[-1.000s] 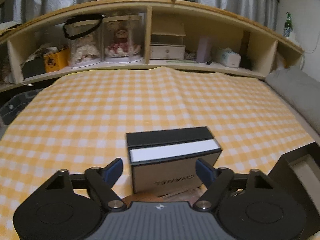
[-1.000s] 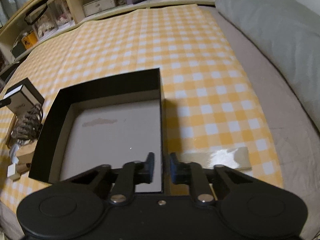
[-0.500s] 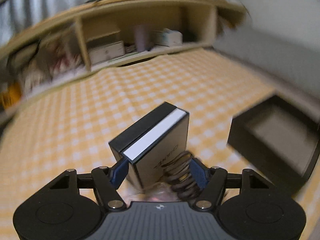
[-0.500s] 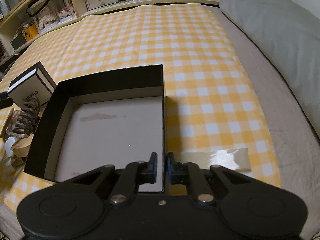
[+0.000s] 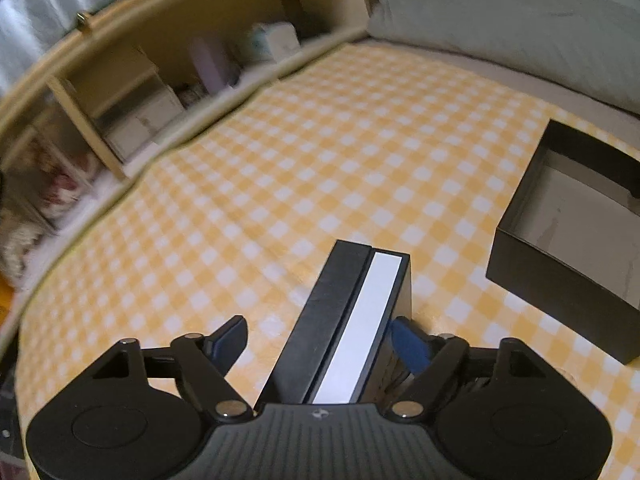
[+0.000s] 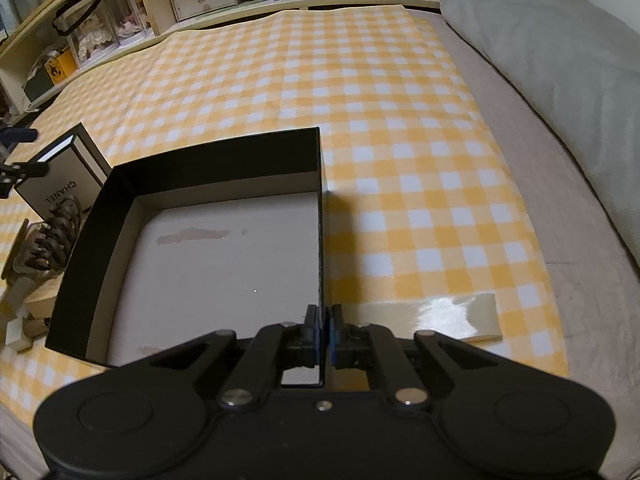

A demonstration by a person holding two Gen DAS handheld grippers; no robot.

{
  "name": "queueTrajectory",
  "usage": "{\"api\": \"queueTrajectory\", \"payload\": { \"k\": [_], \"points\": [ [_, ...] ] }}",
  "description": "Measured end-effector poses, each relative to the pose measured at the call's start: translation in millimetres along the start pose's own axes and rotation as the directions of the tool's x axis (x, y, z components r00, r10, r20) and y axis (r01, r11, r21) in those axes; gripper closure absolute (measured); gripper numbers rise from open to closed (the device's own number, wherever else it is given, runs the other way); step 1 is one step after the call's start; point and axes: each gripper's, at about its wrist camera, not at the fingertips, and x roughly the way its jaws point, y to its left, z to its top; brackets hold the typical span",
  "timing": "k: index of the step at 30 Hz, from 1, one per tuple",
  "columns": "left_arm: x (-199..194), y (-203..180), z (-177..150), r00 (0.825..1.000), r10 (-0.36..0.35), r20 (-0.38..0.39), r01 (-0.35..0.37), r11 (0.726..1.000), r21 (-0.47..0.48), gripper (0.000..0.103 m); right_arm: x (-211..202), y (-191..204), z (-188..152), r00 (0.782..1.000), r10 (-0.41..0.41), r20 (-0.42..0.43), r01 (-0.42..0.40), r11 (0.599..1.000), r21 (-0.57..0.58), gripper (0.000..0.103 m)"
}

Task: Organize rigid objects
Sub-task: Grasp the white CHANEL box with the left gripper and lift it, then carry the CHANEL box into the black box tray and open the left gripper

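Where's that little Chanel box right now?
The Chanel box stands on the checked cloth at the far left of the right wrist view, just left of the big black open box, between the left gripper's opening jaws.

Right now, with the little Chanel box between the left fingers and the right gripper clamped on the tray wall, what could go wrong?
1. The left gripper is opening, with one pad clear of the Chanel box; it may tip or drop.
2. The box could knock the brown hair claw beside it.
3. The right gripper pinches only the black tray's thin wall, so pulling could bend it.
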Motion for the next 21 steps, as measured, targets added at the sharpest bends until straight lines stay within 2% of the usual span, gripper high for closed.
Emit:
{"api": "queueTrajectory", "payload": {
  "k": [3, 5, 9, 11, 16, 18, 21],
  "points": [
    [11, -4, 3, 0.999, -0.019, -0.039, 0.019, 1.000, -0.003, 0.024, 1, 2, 0, 1.000, 0.007, 0.003, -0.007, 1.000, 0.000, 0.097],
    [14, -10, 3, 0.998, -0.032, -0.051, 0.032, 0.999, -0.017, 0.036, 2, 4, 1, 1.000, 0.012, 0.004, -0.012, 1.000, -0.001, 0.097],
    [9, -14, 4, 0.999, 0.028, -0.038, -0.032, 0.993, -0.111, 0.042, 3, 3, 1, 1.000, 0.013, 0.005, -0.013, 1.000, 0.000, 0.097],
    [4, -10, 6, 0.998, 0.053, -0.030, -0.057, 0.980, -0.192, 0.050, 3, 4, 1, 1.000, 0.011, 0.004, -0.011, 1.000, -0.002, 0.097],
    [-23, -1, 13, 0.996, 0.089, 0.015, -0.077, 0.921, -0.381, 0.053, 3, 5, 1, 1.000, -0.001, -0.010, 0.001, 1.000, -0.002, 0.097],
    [-37, -3, 21, 0.994, 0.094, 0.050, -0.065, 0.907, -0.415, 0.053, 3, 6, 1, 1.000, -0.007, -0.014, 0.006, 1.000, -0.006, 0.097],
    [-57, -16, 37, 0.991, 0.075, 0.114, -0.021, 0.910, -0.414, 0.053, 2, 7, 0, 1.000, -0.006, -0.016, 0.006, 1.000, -0.014, 0.097]
  ]
}}
